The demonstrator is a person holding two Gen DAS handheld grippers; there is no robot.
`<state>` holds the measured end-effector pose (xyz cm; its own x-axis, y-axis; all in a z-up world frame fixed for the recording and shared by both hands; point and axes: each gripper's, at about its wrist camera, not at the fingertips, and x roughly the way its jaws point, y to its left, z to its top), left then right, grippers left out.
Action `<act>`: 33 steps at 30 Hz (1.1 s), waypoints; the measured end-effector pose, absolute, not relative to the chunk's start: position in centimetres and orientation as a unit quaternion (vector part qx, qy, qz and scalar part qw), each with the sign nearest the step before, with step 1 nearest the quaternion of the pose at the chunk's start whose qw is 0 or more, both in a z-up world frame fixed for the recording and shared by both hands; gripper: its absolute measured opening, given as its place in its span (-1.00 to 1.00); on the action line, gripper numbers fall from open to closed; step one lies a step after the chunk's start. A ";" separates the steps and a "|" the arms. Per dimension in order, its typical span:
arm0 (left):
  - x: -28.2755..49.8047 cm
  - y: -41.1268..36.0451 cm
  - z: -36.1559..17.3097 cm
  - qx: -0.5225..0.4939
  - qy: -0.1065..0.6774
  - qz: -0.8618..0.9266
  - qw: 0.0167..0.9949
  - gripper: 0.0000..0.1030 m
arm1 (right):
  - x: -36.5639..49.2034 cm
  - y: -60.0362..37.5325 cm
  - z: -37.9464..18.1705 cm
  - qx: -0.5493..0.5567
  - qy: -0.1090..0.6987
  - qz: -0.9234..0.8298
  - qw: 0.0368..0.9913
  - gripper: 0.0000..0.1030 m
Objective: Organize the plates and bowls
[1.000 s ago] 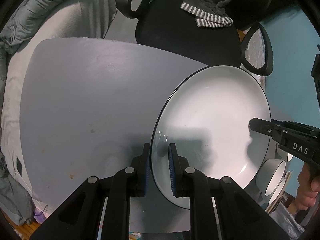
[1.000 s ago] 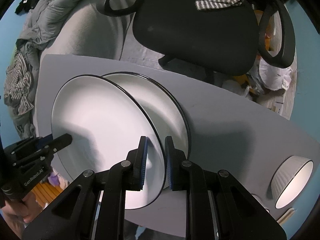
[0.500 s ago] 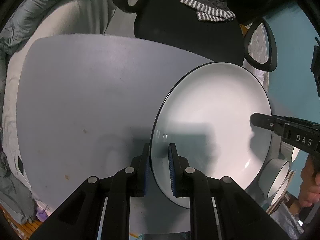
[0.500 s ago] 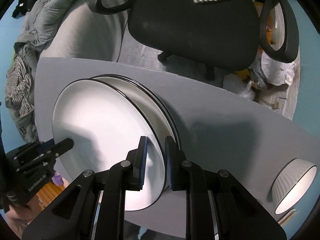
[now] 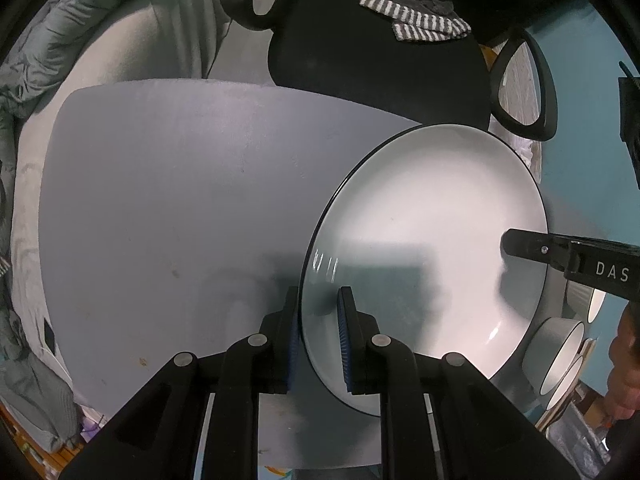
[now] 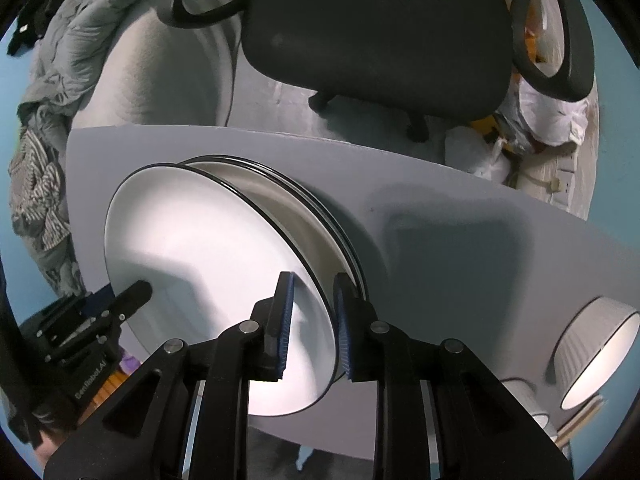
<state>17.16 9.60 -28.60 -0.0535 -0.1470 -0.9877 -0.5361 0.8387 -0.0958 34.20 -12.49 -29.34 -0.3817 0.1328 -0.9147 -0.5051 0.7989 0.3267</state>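
A white plate with a black rim [image 5: 432,240] [image 6: 208,280] is held tilted over the grey table [image 5: 180,200]. My left gripper [image 5: 318,328] is shut on its near rim. My right gripper [image 6: 312,320] straddles the opposite rim with its jaws slightly apart. Under the held plate, a stack of matching plates [image 6: 304,200] lies on the table [image 6: 460,232]. White ribbed bowls [image 6: 596,356] [image 5: 556,356] stand at the table's right end.
A black office chair [image 6: 380,28] with a striped cloth [image 5: 416,20] stands behind the table. A grey sofa with clothes [image 6: 120,60] is at the back left. A white bag [image 6: 476,152] lies on the floor at the right.
The held plate has come down over the stack and now covers most of it. My right gripper's jaws have opened a little around the rim. The left grip is unchanged.
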 end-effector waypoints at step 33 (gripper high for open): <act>16.0 8.7 -26.8 -0.246 0.685 0.143 0.671 -0.19 | 32.5 -12.6 -27.0 -0.180 0.747 0.275 0.578 0.01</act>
